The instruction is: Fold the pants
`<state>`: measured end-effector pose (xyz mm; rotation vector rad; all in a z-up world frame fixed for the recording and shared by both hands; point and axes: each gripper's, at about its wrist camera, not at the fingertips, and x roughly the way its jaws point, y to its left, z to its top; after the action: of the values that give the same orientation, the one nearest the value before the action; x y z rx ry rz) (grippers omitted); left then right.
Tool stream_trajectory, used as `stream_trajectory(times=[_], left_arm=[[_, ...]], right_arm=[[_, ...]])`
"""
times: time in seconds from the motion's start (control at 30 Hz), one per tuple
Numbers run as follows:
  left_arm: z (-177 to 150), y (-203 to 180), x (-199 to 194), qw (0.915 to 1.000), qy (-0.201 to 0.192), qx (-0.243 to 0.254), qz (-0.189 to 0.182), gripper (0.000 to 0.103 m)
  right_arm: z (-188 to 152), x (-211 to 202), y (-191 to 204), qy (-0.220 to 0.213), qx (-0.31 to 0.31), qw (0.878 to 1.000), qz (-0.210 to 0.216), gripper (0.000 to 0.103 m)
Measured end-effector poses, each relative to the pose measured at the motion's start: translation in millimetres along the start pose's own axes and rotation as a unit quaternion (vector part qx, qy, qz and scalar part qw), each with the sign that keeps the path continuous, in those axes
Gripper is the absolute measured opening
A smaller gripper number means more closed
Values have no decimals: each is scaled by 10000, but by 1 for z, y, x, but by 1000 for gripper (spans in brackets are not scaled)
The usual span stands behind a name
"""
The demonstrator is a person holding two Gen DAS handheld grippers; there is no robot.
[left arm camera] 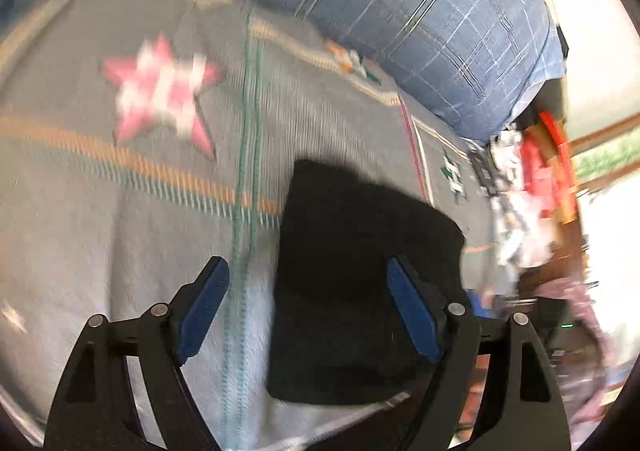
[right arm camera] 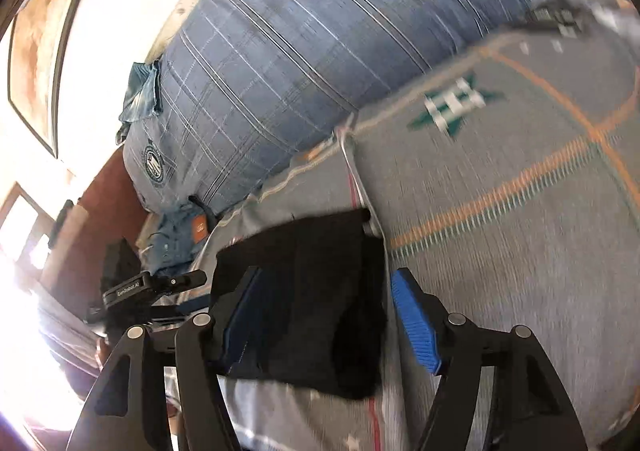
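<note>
The black pants point(left arm camera: 360, 283) lie folded into a compact rectangle on a grey blanket point(left arm camera: 120, 211). In the left wrist view my left gripper point(left arm camera: 308, 307) is open and empty, its blue pads spread above the blanket and the pants' left part. In the right wrist view the same pants point(right arm camera: 304, 299) lie flat, and my right gripper point(right arm camera: 324, 315) is open and empty, its fingers straddling the bundle from above. Both views are blurred.
The grey blanket carries a pink star point(left arm camera: 160, 91), a green star point(right arm camera: 452, 103) and orange stripes. A big blue plaid bundle point(right arm camera: 300, 51) lies along its far side. A black device point(right arm camera: 136, 291) sits at the left. Red and white clutter point(left arm camera: 532, 187) lies at the blanket's end.
</note>
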<state>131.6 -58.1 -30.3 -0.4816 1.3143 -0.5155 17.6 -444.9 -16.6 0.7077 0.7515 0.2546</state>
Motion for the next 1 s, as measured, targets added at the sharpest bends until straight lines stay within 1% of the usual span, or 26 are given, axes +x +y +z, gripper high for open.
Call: stream_trajectory(times=[0.03, 0.07, 0.1, 0.13, 0.17, 0.2, 0.23, 0.27, 0.3, 0.37, 0.4, 0.43, 0.5, 0.53, 0.57, 0.6, 0.67, 0.77, 0.8, 0.83, 0.93, 1.0], left_arm=[[-3, 2, 7, 9999, 142, -74, -67, 82], [-7, 3, 13, 9997, 199, -100, -73, 82], [-9, -2, 13, 10000, 62, -1, 28, 82], [-11, -9, 11, 9999, 24, 106, 130, 77], [-13, -18, 6, 9997, 21, 216, 97, 68], [-14, -26, 1, 9996, 8, 299, 10, 55], [-16, -33, -4, 9991, -69, 410, 96, 55], [-18, -40, -6, 9974, -214, 573, 379, 56], [-19, -44, -2, 9949, -266, 745, 625, 55], [-23, -45, 12, 9896, -267, 1003, 997, 56], [-24, -44, 18, 9881, -254, 1047, 1099, 57], [-26, -44, 22, 9860, -302, 1088, 1229, 58], [-27, -47, 20, 9857, -353, 1086, 1235, 58], [-27, -49, 17, 9860, -354, 1086, 1214, 58], [-27, -50, 12, 9860, -365, 1090, 1206, 58], [-27, -54, 10, 9854, -409, 1114, 1222, 57], [-28, -60, -5, 9798, -675, 1278, 1382, 57], [-31, -72, -15, 9679, -1010, 1605, 1646, 58], [-30, -75, -16, 9653, -1048, 1682, 1701, 58], [-30, -79, -17, 9623, -1087, 1766, 1762, 58], [-28, -81, -15, 9582, -1145, 1867, 1842, 58], [-27, -82, -13, 9574, -1132, 1889, 1867, 58]], right_arm=[[0, 4, -2, 53, 24, 10000, 24, 69], [-4, 10, -3, 122, 49, 9999, 40, 69], [-8, 17, -4, 179, 90, 9998, 58, 69], [-12, 26, -5, 281, 121, 9995, 115, 57], [-15, 36, -3, 425, 68, 9991, -29, 43], [-17, 35, 5, 369, -112, 9990, -215, 37], [-17, 33, 12, 311, -300, 9987, -253, 31], [-17, 25, 27, 180, -692, 9969, -318, 31], [-18, 21, 34, 119, -865, 9955, -361, 31], [-22, 25, 35, 177, -953, 9942, -475, 31], [-27, 33, 28, 298, -942, 9926, -710, 31], [-30, 37, 23, 326, -919, 9924, -756, 37], [-30, 35, 5, 234, -406, 9977, -496, 43], [-29, 33, 2, 247, -268, 9985, -409, 45], [-28, 30, 1, 259, -207, 9987, -381, 47], [-27, 28, 4, 243, -254, 9984, -440, 50], [-26, 23, 10, 245, -335, 9981, -452, 50], [-21, 13, 15, 96, -327, 9988, -343, 50], [-20, 9, 16, 27, -302, 9991, -303, 52], [-17, 9, 17, -9, -282, 9992, -293, 56], [-7, 9, 21, -14, -280, 9988, -403, 57], [-3, 11, 24, -7, -300, 9985, -459, 57]])
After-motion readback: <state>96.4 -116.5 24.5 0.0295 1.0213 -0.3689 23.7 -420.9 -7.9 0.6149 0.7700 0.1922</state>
